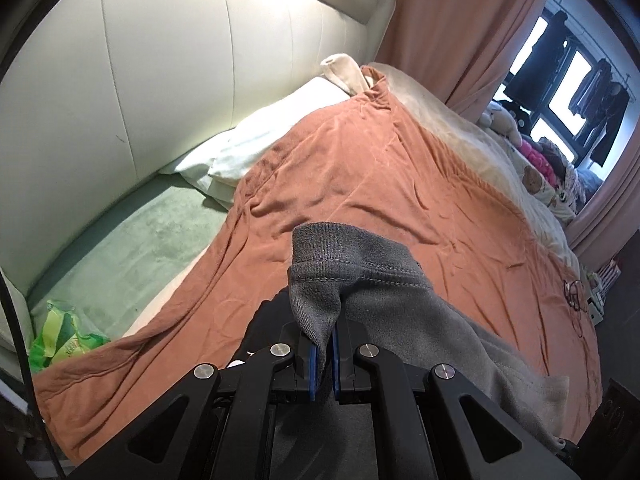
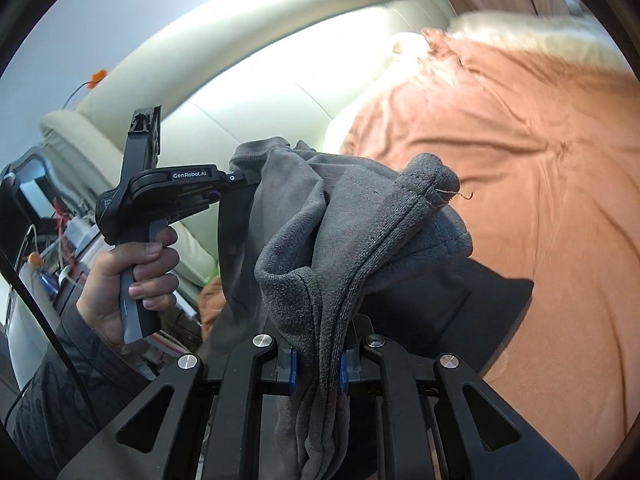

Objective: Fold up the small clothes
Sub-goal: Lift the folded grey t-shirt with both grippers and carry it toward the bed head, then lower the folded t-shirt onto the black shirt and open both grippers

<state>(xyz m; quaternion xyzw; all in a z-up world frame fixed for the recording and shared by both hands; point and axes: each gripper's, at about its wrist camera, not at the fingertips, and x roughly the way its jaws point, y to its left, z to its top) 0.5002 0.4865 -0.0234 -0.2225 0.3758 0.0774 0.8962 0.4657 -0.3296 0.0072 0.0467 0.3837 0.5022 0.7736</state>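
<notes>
A small grey fleece garment hangs in the air above the bed, held by both grippers. My left gripper is shut on one hemmed corner of it. My right gripper is shut on a bunched fold of the same garment, which drapes down between its jaws. In the right wrist view the left gripper shows at the left, held in a hand, pinching the garment's far edge. A dark piece of clothing lies on the bed under the garment.
The bed is covered by an orange blanket. A white pillow and a cream padded headboard stand at its left. A green plastic bag lies on the green sheet. Soft toys sit at the far right.
</notes>
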